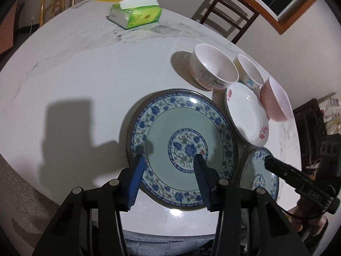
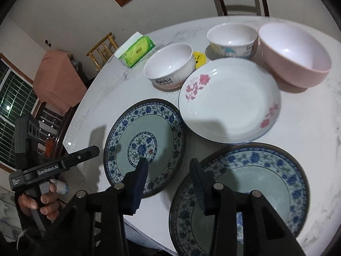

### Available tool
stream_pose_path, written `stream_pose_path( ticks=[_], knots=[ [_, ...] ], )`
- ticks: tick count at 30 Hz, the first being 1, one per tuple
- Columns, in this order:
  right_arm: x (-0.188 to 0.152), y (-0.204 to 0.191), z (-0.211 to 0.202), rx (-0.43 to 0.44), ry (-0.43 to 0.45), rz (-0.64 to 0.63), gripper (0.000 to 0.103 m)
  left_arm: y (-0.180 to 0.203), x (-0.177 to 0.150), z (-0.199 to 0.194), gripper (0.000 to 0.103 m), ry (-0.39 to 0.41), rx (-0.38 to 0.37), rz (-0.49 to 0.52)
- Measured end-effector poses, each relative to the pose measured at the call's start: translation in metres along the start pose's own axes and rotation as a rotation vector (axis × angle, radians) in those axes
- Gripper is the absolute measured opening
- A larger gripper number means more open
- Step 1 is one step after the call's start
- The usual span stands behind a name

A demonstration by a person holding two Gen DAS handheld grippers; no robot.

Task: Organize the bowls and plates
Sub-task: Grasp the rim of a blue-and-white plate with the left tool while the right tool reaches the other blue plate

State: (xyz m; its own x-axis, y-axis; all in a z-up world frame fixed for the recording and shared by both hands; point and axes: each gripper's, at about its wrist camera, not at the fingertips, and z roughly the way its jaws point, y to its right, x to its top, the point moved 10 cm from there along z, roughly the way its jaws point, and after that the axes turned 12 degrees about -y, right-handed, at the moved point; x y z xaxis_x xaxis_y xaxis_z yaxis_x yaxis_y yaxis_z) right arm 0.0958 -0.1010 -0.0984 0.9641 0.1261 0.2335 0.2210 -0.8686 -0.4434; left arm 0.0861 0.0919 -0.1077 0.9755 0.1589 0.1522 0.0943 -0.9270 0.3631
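On the white marble table (image 2: pixel 332 111), I held my left gripper (image 1: pixel 169 160) with its jaws apart, empty, above one blue-patterned plate (image 1: pixel 181 125). My right gripper (image 2: pixel 168 166) was likewise spread, holding nothing, between that plate and a second blue-patterned plate (image 2: pixel 266 170) to its right. Beyond them lay the rose plate (image 2: pixel 230 102), then a Rabbit bowl (image 2: pixel 168 66), a dolphin bowl (image 2: pixel 232 36) and a pink bowl (image 2: pixel 296 55). At the far left sat a green tissue box (image 1: pixel 136 15).

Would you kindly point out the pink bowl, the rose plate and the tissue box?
pink bowl (image 2: pixel 298 72): right wrist view, outer wall.
rose plate (image 2: pixel 230 104): right wrist view, white centre.
tissue box (image 1: pixel 142 18): left wrist view, green side.
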Motion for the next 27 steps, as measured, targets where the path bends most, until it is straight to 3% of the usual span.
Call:
stream_pose_path(
  ticks=[6, 11, 27],
  knots=[
    [0.011, 0.007, 0.023, 0.041, -0.052, 0.048, 0.035, -0.019, 0.010, 0.009, 0.042, -0.028, -0.046, -0.049],
    [0.017, 0.012, 0.038, 0.024, -0.084, 0.057, 0.031, -0.025, 0.012, 0.017, 0.039, -0.042, -0.065, -0.054],
    [0.028, 0.022, 0.070, -0.013, -0.139, 0.065, 0.028, -0.044, 0.017, 0.033, 0.035, -0.070, -0.051, -0.057]
  ],
)
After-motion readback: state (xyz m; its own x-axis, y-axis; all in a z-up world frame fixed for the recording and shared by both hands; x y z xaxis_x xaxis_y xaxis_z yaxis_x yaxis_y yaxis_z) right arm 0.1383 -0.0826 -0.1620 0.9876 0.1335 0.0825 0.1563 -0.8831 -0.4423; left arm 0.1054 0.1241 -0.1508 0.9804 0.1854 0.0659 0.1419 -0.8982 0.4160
